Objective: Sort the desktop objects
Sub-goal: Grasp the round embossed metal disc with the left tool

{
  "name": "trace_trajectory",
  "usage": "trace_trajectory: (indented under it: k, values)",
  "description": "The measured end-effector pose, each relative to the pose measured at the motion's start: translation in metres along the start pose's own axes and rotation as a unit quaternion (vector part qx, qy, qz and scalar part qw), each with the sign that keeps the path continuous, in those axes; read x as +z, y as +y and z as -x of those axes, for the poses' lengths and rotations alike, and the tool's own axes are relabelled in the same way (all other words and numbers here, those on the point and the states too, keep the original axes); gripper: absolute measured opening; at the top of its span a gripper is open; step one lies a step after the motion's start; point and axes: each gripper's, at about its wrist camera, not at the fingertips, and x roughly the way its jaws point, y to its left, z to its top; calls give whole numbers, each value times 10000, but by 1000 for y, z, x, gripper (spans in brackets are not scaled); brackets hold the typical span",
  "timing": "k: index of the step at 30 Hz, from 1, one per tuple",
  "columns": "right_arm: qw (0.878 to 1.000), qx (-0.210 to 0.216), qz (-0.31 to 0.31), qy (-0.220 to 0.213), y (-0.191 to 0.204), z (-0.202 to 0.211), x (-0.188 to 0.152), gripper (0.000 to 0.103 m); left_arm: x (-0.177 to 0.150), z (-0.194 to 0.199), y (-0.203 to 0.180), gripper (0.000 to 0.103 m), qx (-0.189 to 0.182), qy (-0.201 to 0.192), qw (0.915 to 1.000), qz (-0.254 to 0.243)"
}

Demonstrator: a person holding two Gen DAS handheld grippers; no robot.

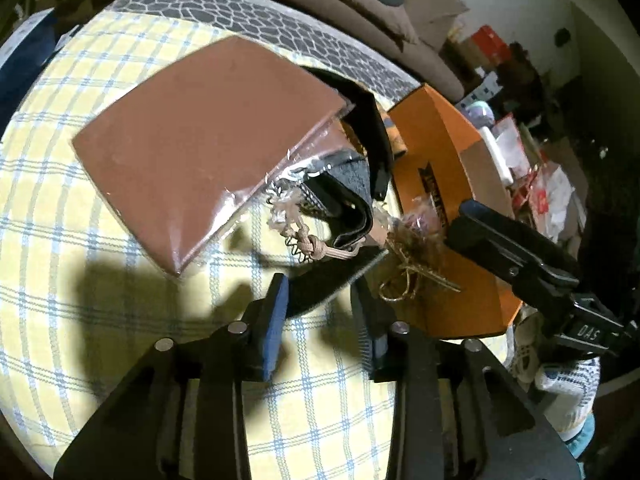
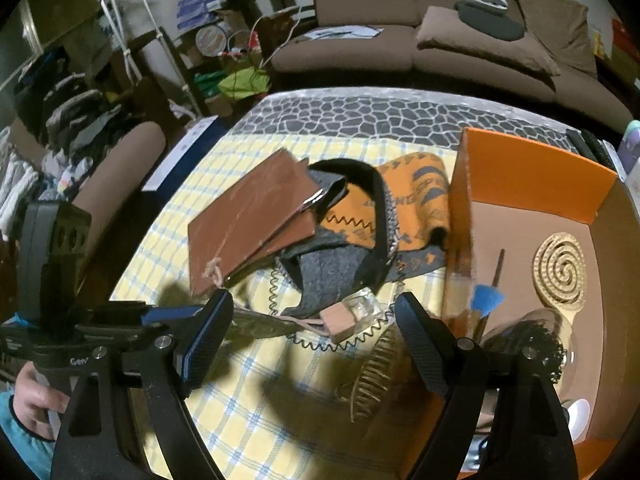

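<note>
A brown notebook in clear wrap (image 1: 208, 136) (image 2: 248, 220) lies on the checked cloth, partly over a grey felt pouch (image 2: 328, 276) and an orange patterned cloth (image 2: 416, 208). A small glass bottle with a wooden cap (image 2: 352, 316) lies by a coiled black cord. A gold hair claw (image 1: 416, 264) (image 2: 376, 376) rests near the orange box (image 1: 444, 168) (image 2: 532, 184). My left gripper (image 1: 320, 292) is open, its fingers astride a dark flat leaf-shaped piece (image 1: 332, 276). My right gripper (image 2: 316, 312) is open wide and empty, above the bottle and claw.
The orange box holds a spiral wooden brush (image 2: 560, 276), a blue-tipped brush (image 2: 486, 300) and a black scrunchie (image 2: 532, 344). A brown sofa (image 2: 440, 32) stands behind the table. Clutter fills the floor on the left (image 2: 80, 120).
</note>
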Motion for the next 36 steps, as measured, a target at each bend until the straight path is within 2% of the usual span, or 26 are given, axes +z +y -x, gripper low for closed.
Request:
trace_trajectory:
  k: [3,4,7,9,17,24,28,33,34,35,36]
  values:
    - [10000,-58,30,71,2,-4,-2,85,-7,-3,-4,31,-15,4,10000,-53]
    - [9999,-74,40,80,2,-4,-3,85,-7,-4,-5,28,-30,-2,10000,-72]
    - [9999,-96,34,72,0,-4,-2,85,-5,-5,-7,9,-131,-48,9999,-31]
    - [10000,-83,6,42,-1,-3,0,85,-4,0,-8,4,-199,-160,9997,35]
    - [9998,-142,99,54,-2,-13,1,84,2,28,2,4,-422,-402,9977,344]
    - [9972,-421,491,373,7,-37,-5,84,10,52,20,3,-487,-672,9950,564]
    - [9895,-966,947,513,17,-50,-11,84,12,51,32,3,-503,-609,9943,722]
    - [9766,-1449,1469,611,26,-62,-19,84,10,30,28,4,-112,-317,9982,488]
    - [9741,-1508,1565,622,28,-64,-20,80,9,25,26,7,-61,-245,9986,458]
    - [9726,-1469,1675,667,31,-67,-22,70,8,21,24,10,-37,-201,9988,446]
    - [9721,-1411,1733,708,34,-71,-23,67,7,19,23,18,-24,-183,9989,432]
